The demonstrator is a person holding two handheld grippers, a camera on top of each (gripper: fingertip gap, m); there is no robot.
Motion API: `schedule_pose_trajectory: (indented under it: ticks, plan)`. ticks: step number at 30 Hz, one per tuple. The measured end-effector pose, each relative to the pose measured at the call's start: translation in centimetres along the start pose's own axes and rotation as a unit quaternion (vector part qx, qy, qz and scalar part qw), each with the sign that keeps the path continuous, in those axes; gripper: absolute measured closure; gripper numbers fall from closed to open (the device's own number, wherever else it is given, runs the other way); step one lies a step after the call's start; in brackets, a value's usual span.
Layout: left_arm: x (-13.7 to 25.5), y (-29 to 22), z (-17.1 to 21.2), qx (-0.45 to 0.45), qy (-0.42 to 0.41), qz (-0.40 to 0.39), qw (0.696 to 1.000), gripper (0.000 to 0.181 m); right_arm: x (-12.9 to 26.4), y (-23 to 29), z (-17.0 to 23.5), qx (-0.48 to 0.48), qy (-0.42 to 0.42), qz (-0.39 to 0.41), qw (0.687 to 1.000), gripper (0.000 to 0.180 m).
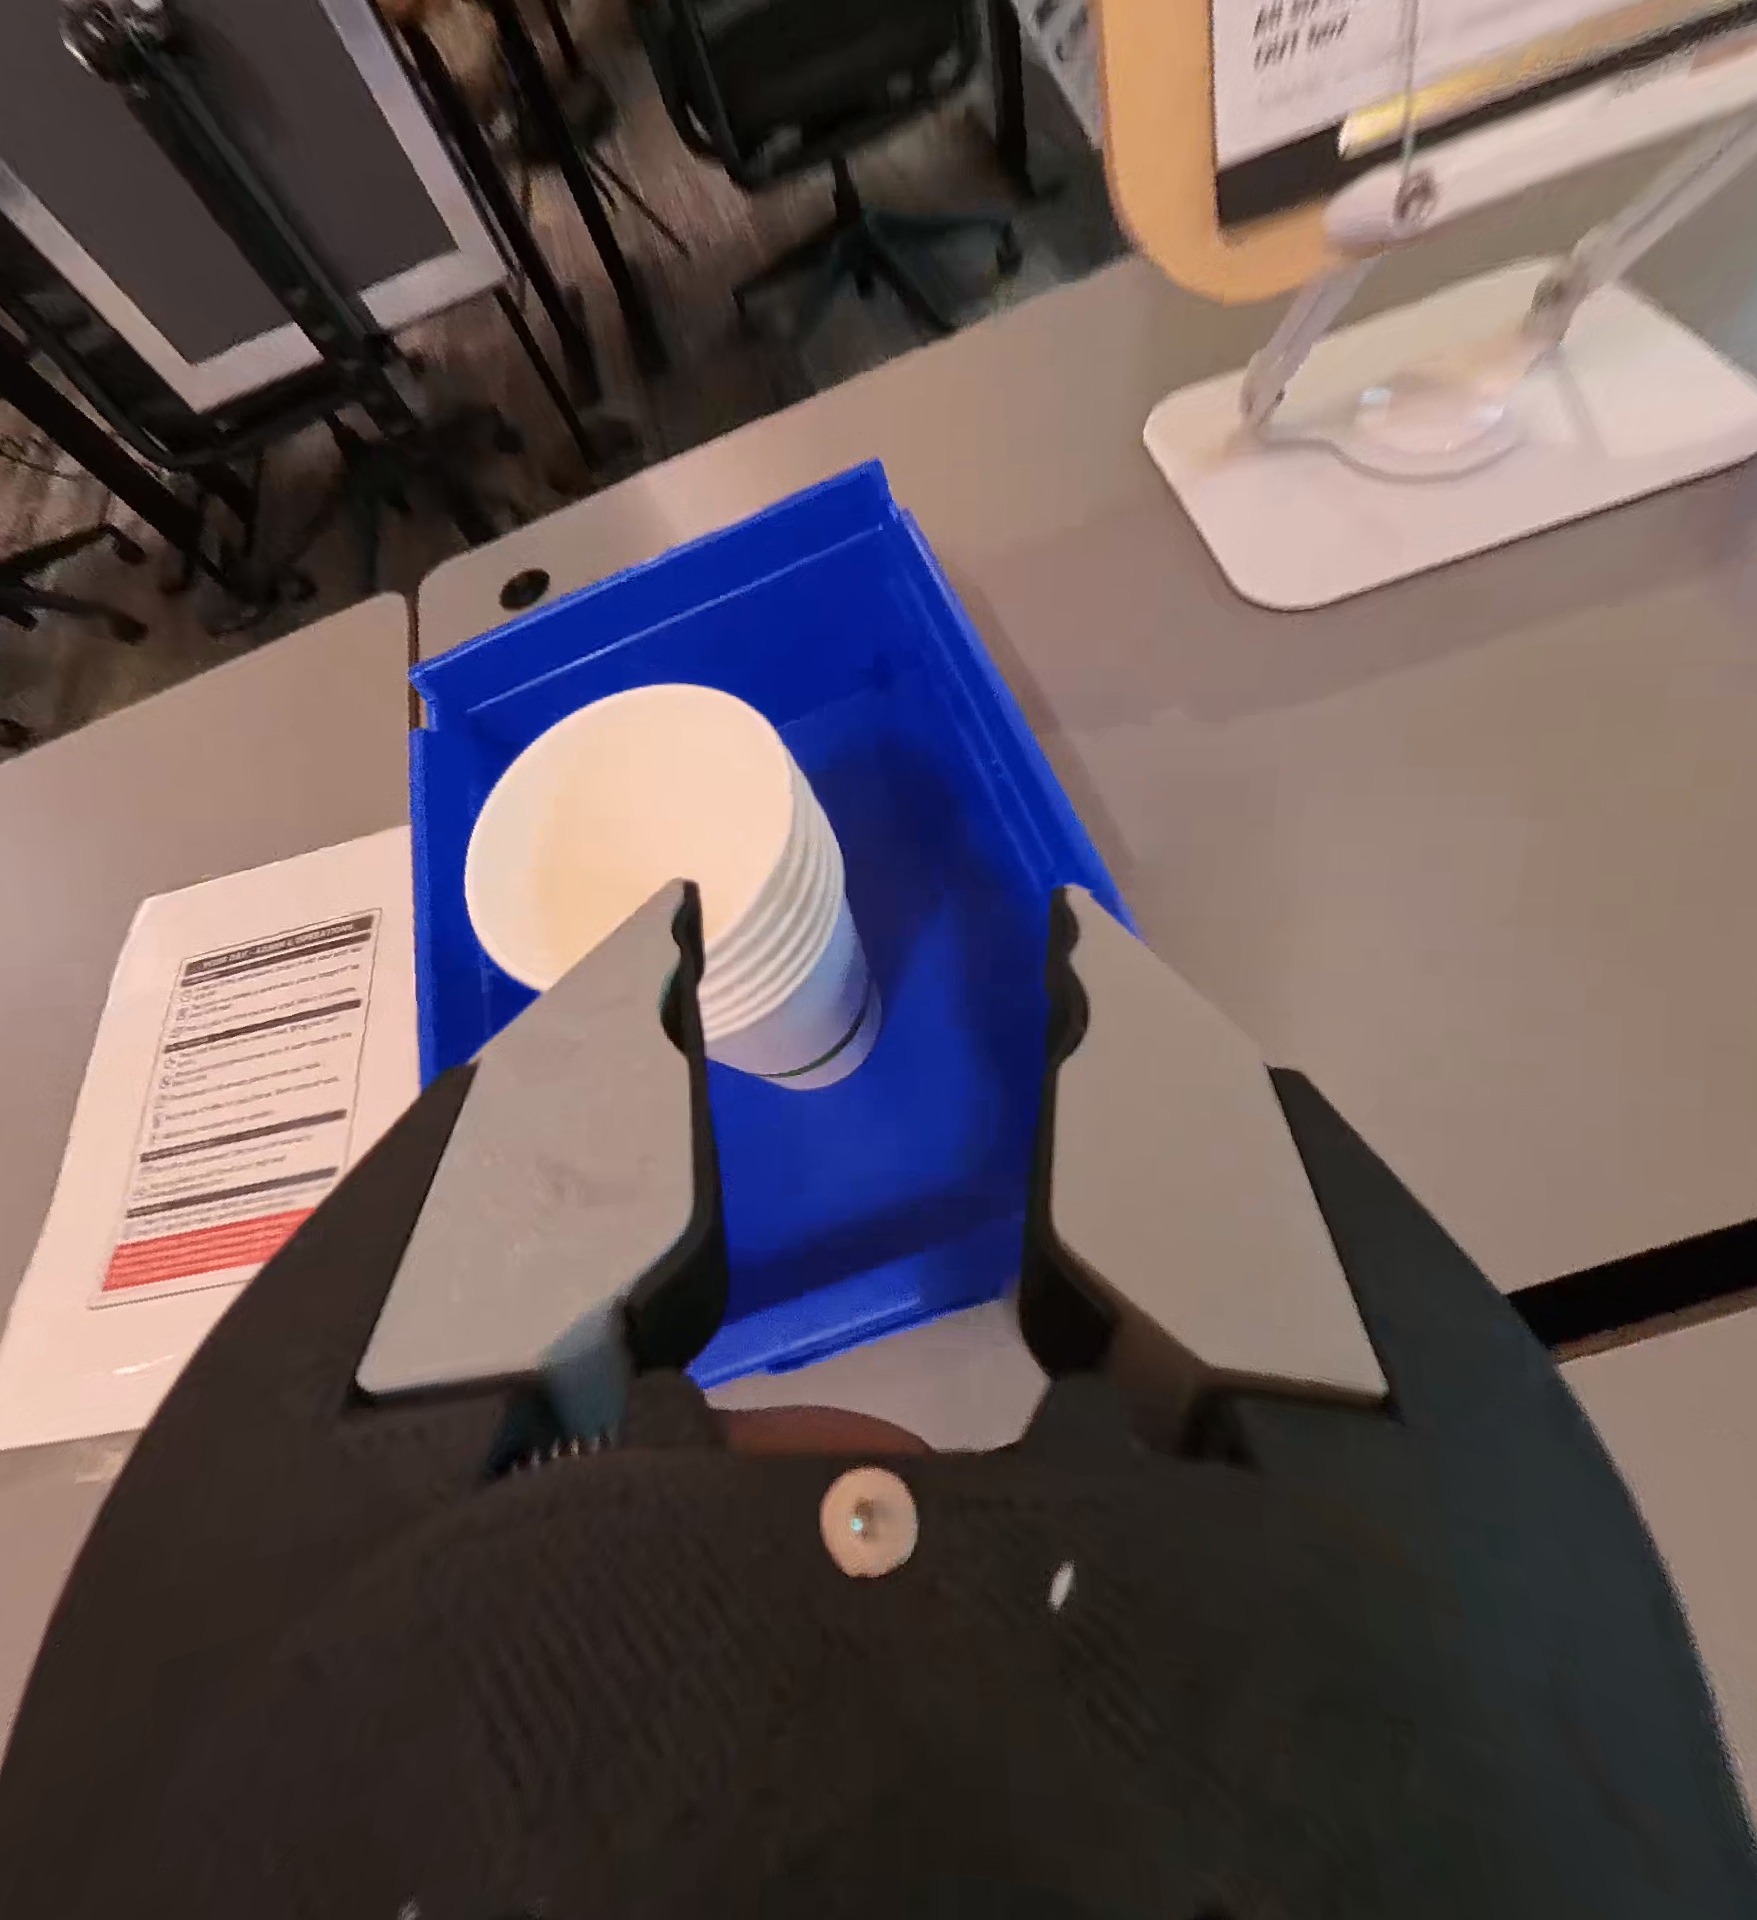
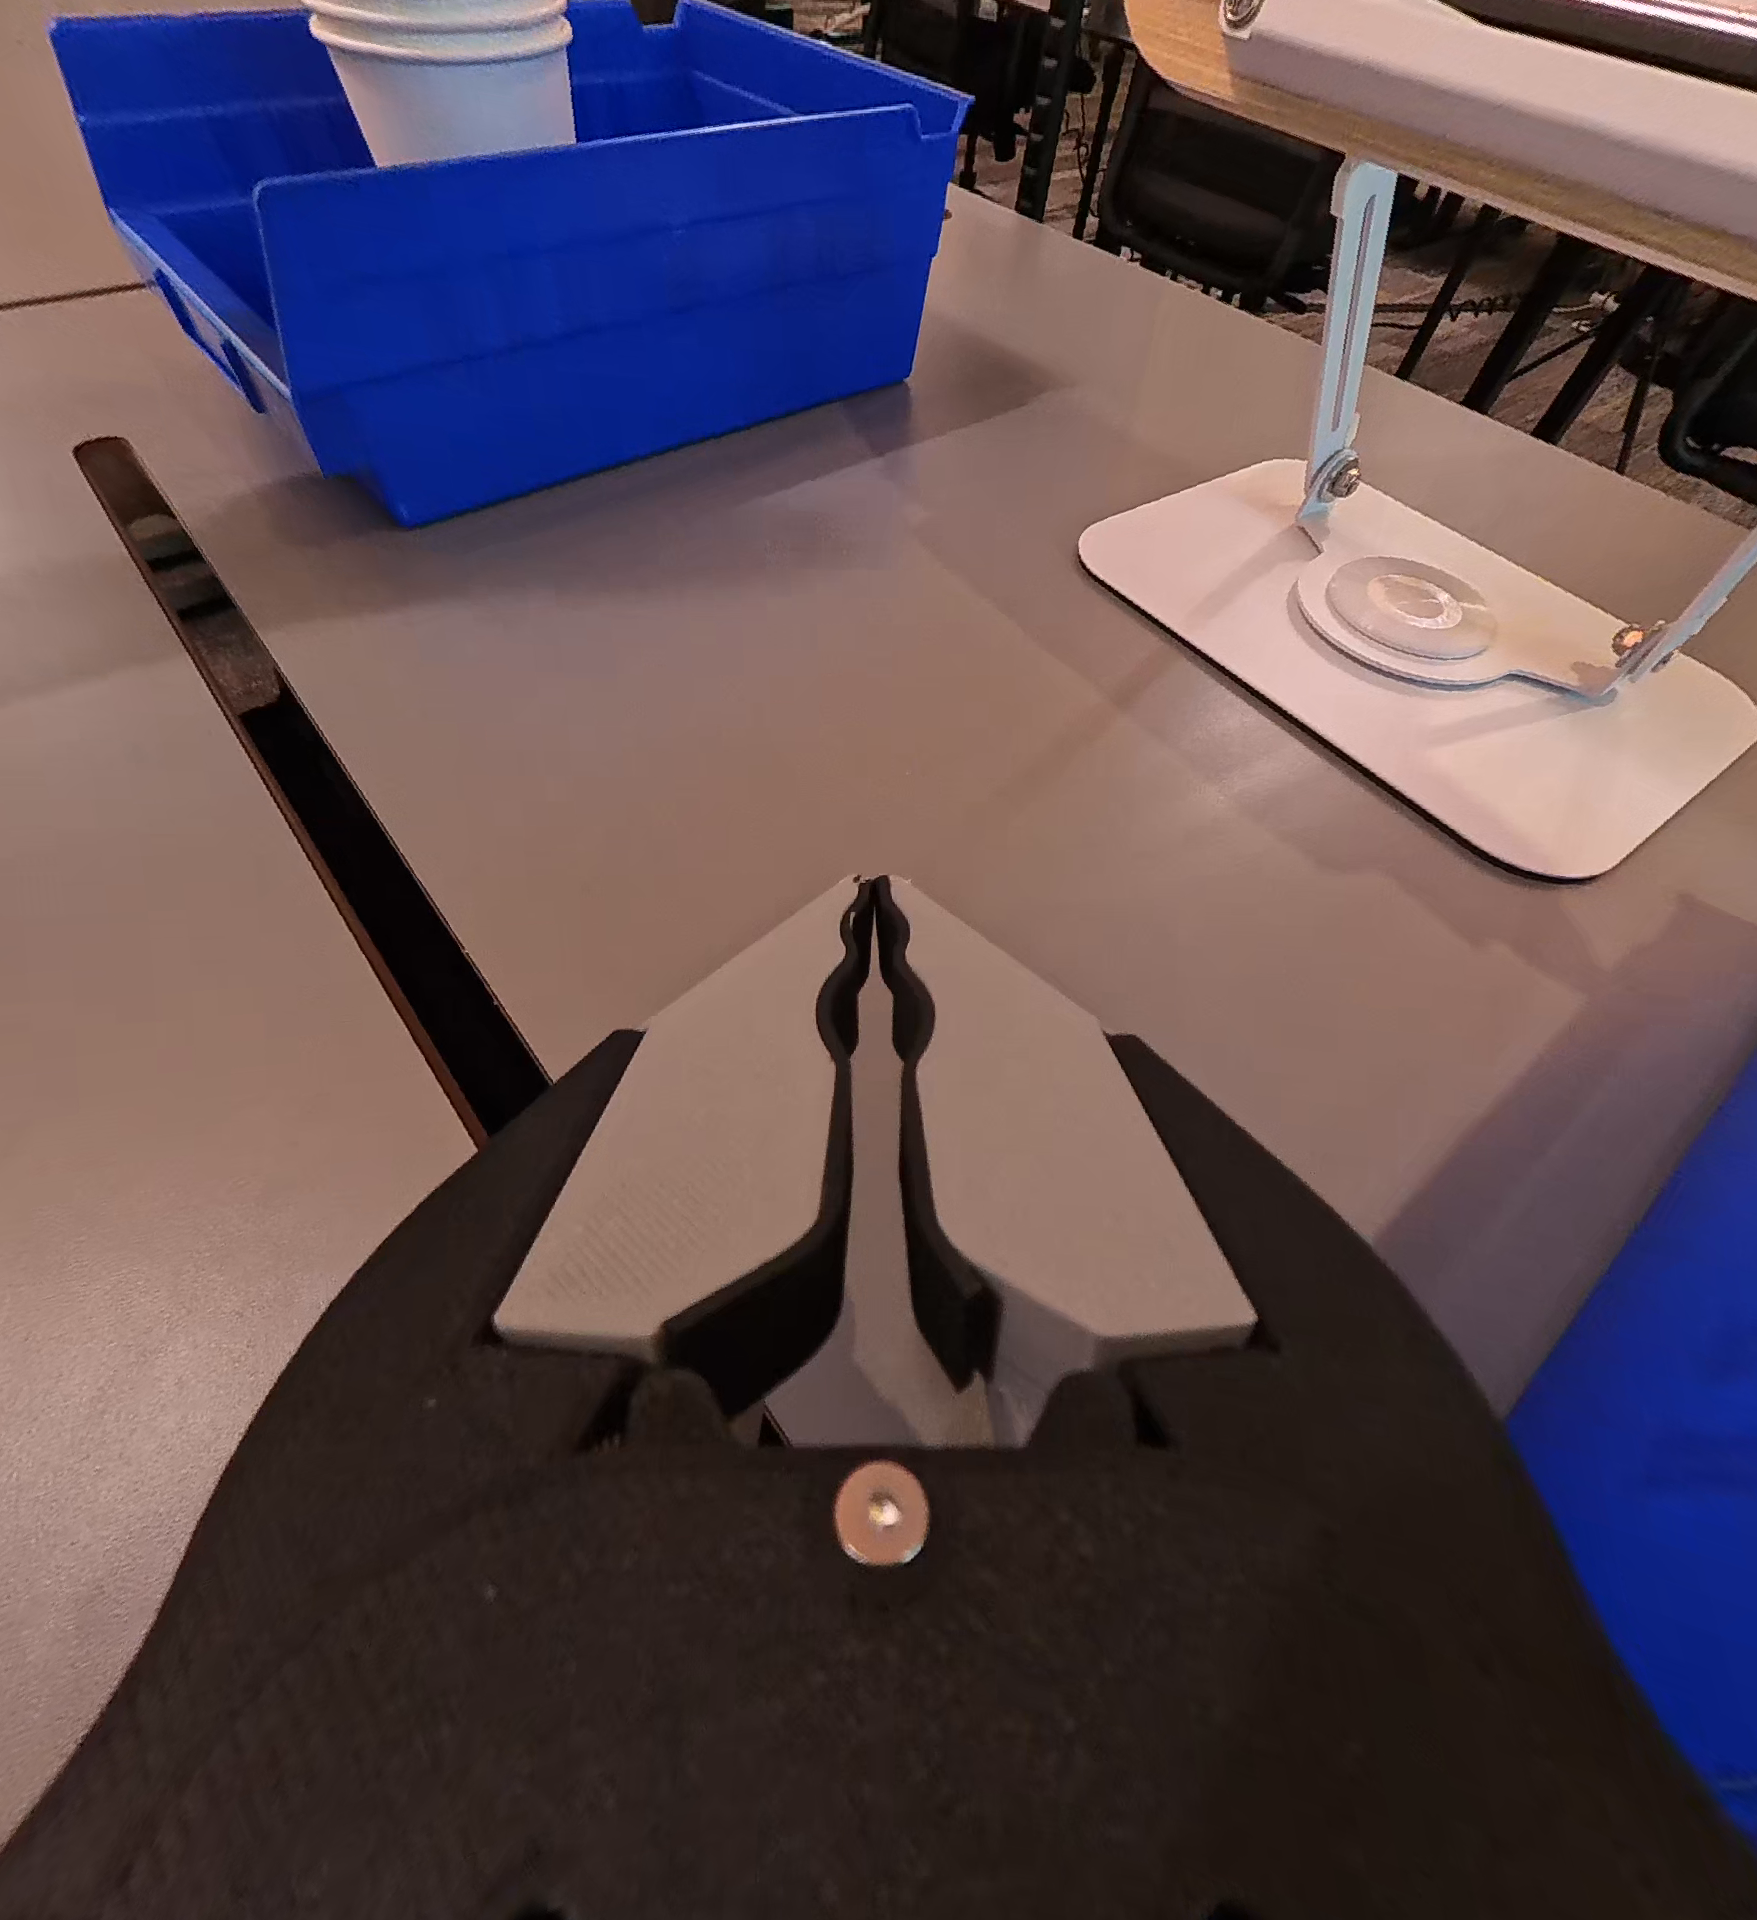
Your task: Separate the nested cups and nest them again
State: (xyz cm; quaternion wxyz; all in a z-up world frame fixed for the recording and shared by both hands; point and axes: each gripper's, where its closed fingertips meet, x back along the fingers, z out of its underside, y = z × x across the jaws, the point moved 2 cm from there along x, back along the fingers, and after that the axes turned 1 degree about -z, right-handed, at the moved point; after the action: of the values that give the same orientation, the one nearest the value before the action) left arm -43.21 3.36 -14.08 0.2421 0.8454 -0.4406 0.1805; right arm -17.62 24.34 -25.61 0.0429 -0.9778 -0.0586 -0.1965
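A stack of nested white paper cups (image 1: 666,862) stands upright in a blue plastic bin (image 1: 957,665) on the grey table. My left gripper (image 1: 869,904) is open and empty above the bin, with its left fingertip over the front of the stack's rim and its right fingertip over the bin's right wall. In the right wrist view the same stack (image 2: 458,94) and bin (image 2: 593,312) sit at the far left. My right gripper (image 2: 874,883) is shut and empty, low over the table, well short of the bin.
A white stand base (image 2: 1425,665) holding a raised board stands on the table to the right; it also shows in the left wrist view (image 1: 1456,436). A printed sheet (image 1: 209,1122) lies left of the bin. A dark gap (image 2: 313,790) runs between tabletops. A blue object (image 2: 1705,1351) sits at the right edge. Tip to tip, the grippers are about 35 cm apart.
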Motion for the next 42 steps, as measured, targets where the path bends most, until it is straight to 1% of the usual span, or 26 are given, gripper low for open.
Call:
schedule_pose_trajectory:
  ticks: [2, 5, 9, 13, 19, 23, 25, 29, 42]
  plan:
    - [-1.4, 0.8, -0.3, -0.021, 0.039, -0.001, 0.999, 0.11, 0.0, 0.0, 0.0, -0.001, -0.001, 0.0, 1.0, 0.18]
    - [-3.0, 1.7, -0.2, -0.058, 0.09, -0.01, 0.994, 0.11, 0.0, 0.1, 0.0, -0.001, -0.001, -0.003, 1.0, 0.18]
    - [-4.6, 2.5, 0.3, -0.096, 0.13, -0.012, 0.987, 0.114, -0.2, 0.4, 0.1, 0.005, 0.003, -0.008, 1.0, 0.18]
    - [-5.9, 2.3, 1.0, -0.094, 0.152, 0.016, 0.984, 0.116, -0.3, 0.7, 0.0, 0.013, 0.004, -0.012, 1.0, 0.18]
    - [-7.1, 2.8, 2.8, -0.115, 0.207, 0.016, 0.971, 0.115, -0.2, 0.9, -0.4, 0.015, -0.006, -0.017, 1.0, 0.18]
    - [-7.4, 3.1, 3.2, -0.148, 0.221, -0.001, 0.964, 0.118, -0.1, 1.0, -0.6, 0.017, -0.01, -0.018, 1.0, 0.18]
    - [-7.4, 3.4, 3.4, -0.171, 0.228, -0.014, 0.958, 0.123, -0.2, 1.0, -0.6, 0.017, -0.01, -0.019, 1.0, 0.18]
    - [-7.4, 3.7, 4.1, -0.212, 0.245, -0.031, 0.946, 0.118, -0.1, 1.1, -0.6, 0.02, -0.01, -0.019, 1.0, 0.18]
    - [-7.4, 3.4, 4.5, -0.264, 0.257, -0.025, 0.929, 0.121, 0.0, 1.2, -0.7, 0.021, -0.013, -0.021, 0.999, 0.18]
